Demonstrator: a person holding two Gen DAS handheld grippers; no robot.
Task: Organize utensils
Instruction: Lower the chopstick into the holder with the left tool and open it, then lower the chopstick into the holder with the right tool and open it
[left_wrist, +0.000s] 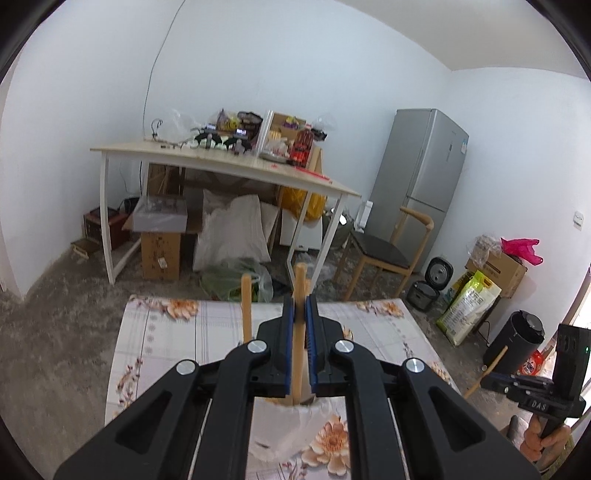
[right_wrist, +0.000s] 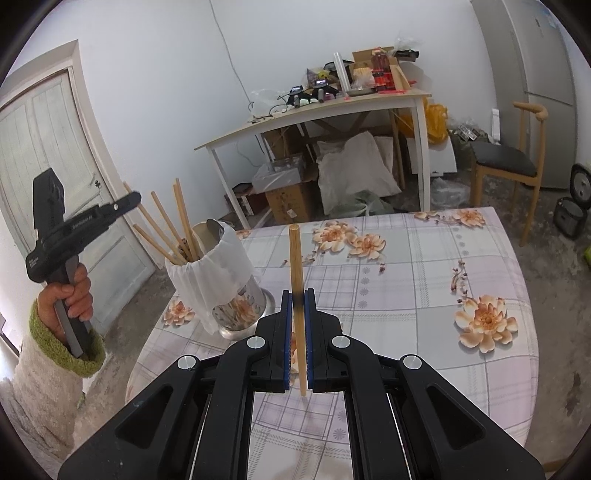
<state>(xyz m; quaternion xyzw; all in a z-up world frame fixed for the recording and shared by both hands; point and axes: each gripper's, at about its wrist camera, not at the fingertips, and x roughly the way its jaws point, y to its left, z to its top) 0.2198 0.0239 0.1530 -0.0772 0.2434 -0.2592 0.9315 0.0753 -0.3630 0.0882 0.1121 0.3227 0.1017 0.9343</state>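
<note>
Chopsticks were what both claws carried: the right claw (right_wrist: 298, 295) had pinched one chopstick (right_wrist: 296, 258) upright over the floral bench (right_wrist: 424, 280), probably to drop it endwise. The left claw (left_wrist: 300, 301) was clamped on another stick (left_wrist: 300, 284) standing in the cloth-wrapped holder (right_wrist: 218, 280), likely steadying it there. More sticks (right_wrist: 170, 225) leaned fanned inside that holder, near the bench's left edge.

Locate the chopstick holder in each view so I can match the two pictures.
Left wrist: chopstick holder at bottom centre, mostly hidden behind the left gripper.
Right wrist: holder left of centre, standing on the tablecloth.
Shared landmark: the white-legged desk against the far wall.
</note>
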